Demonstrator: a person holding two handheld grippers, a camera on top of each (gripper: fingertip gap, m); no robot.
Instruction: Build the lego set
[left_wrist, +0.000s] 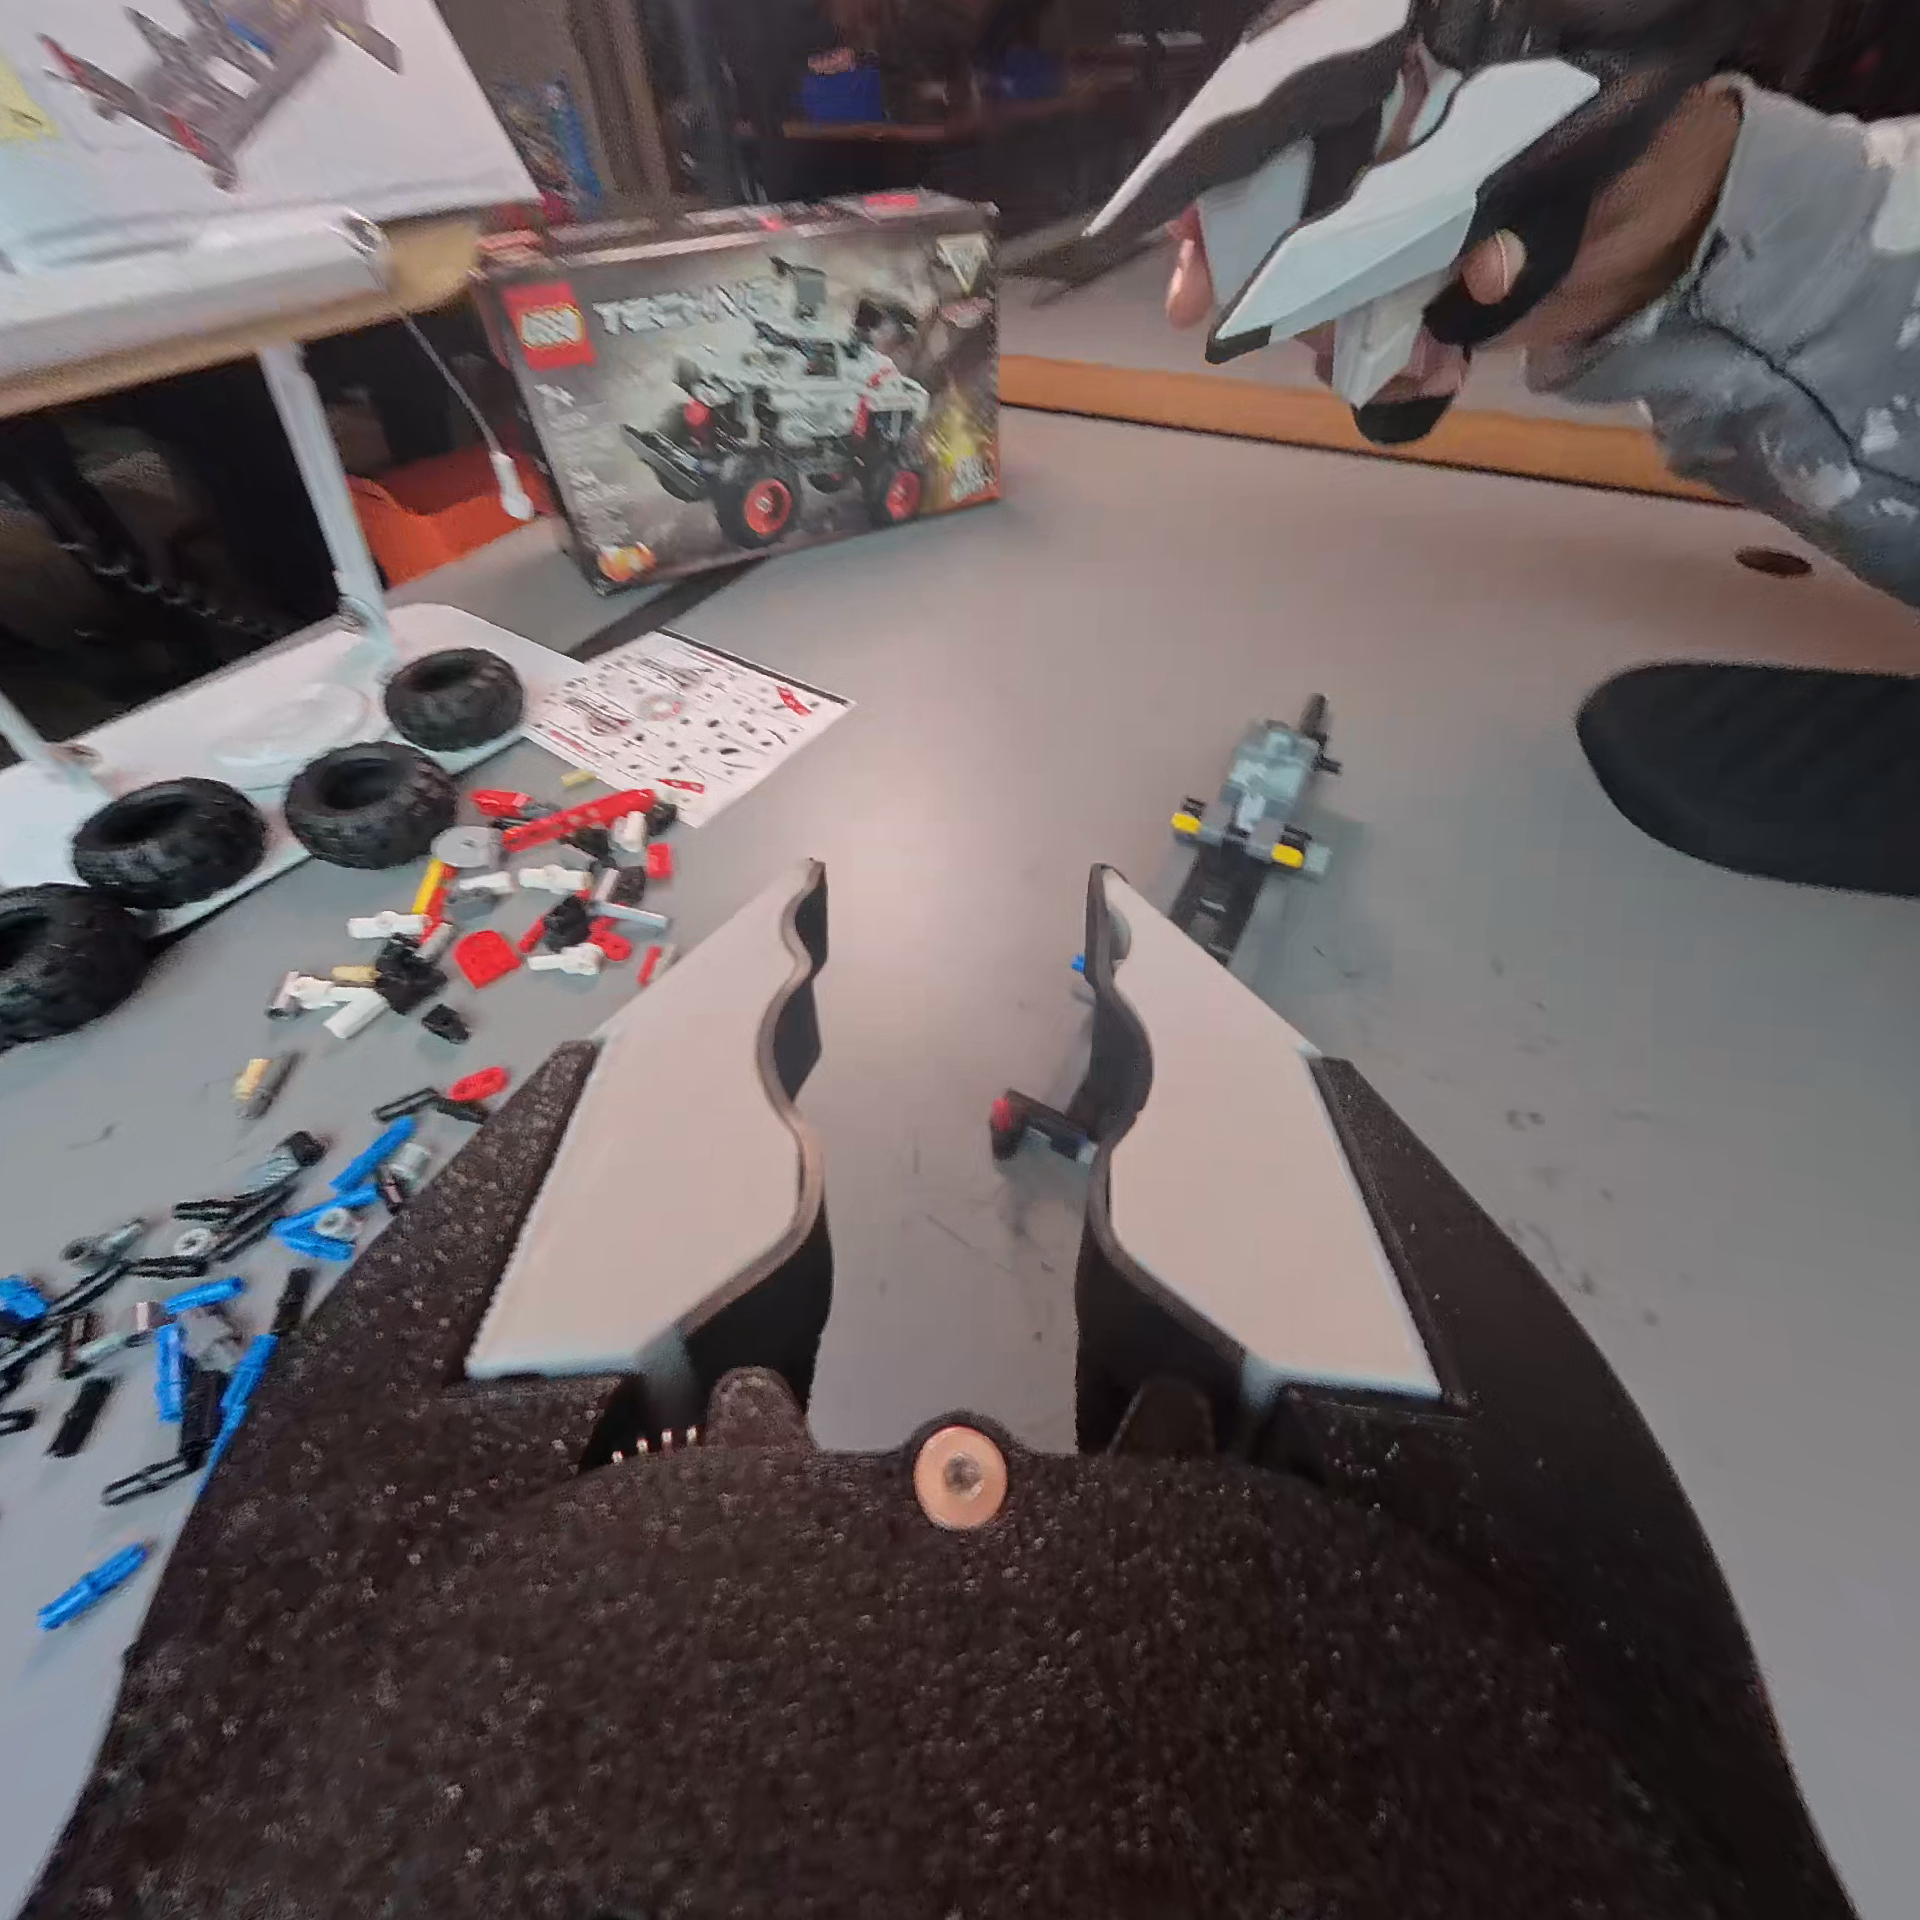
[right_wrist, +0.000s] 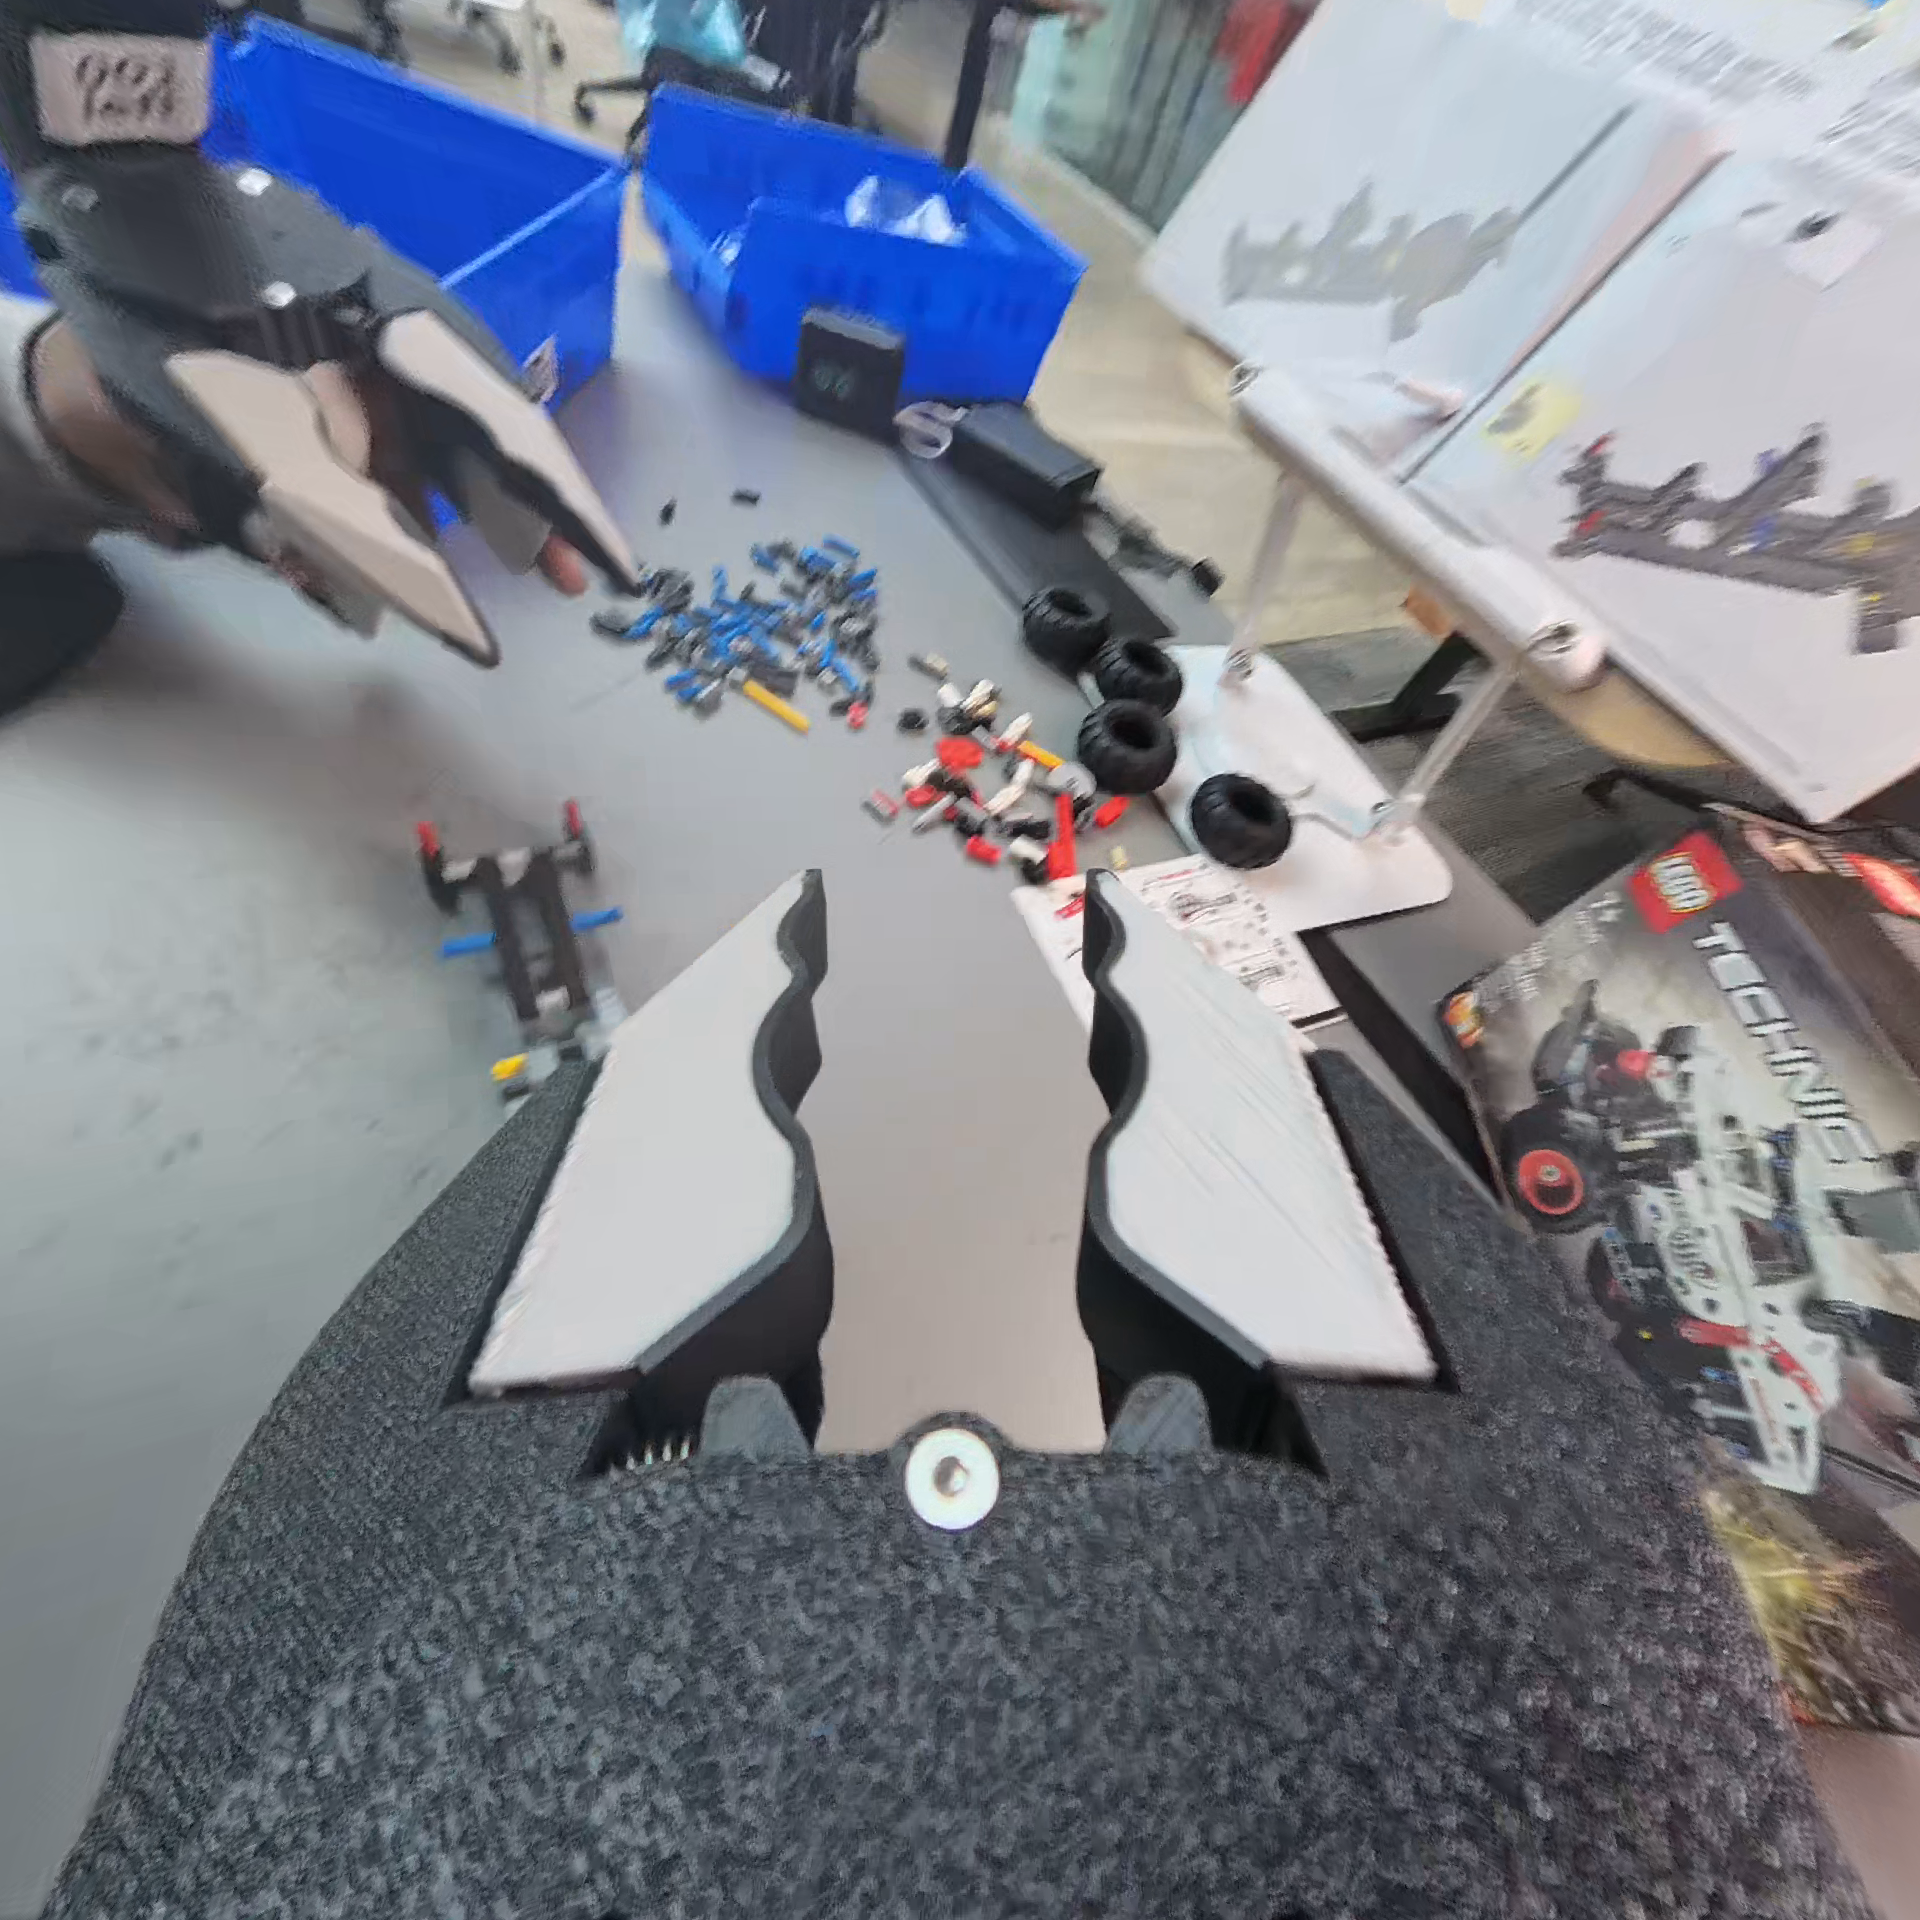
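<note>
Left claw (left_wrist: 954, 894): fingers apart, nothing between them, held above the grey surface (left_wrist: 1039, 644); the other view shows it (right_wrist: 561, 613) far left, tips spread, one tip at the edge of the blue/black pile.
Right claw (right_wrist: 954, 899): fingers apart, empty, over bare surface; in the left view it (left_wrist: 1257, 343) hangs upper right, held in a gloved hand (left_wrist: 1579, 229).
Chassis (left_wrist: 1252, 821): part-built grey/black frame w/ yellow pins, flat on the surface, just ahead-right of the left claw; its near end w/ red pegs lies beside the claw's right finger, partly hidden. In the right view it (right_wrist: 525, 914) lies just left of the right claw.
Blue/black pile (right_wrist: 758, 634): loose pins & connectors, near the left claw tips.
Red/white pile (left_wrist: 530, 914): loose pieces beside the tyres; shapes too blurred to name, prob. beams & connectors.
Tyres (left_wrist: 369, 800): four black, in a row, partly on the white stand base (right_wrist: 1340, 790).
Sticker sheet (left_wrist: 686, 727): flat, btwn the piles and the set box (left_wrist: 748, 384), which stands upright at the back.
Instruction booklet (right_wrist: 1662, 395): open on the tilted stand, right side.
Blue bins (right_wrist: 862, 249): two at the far edge.
</note>
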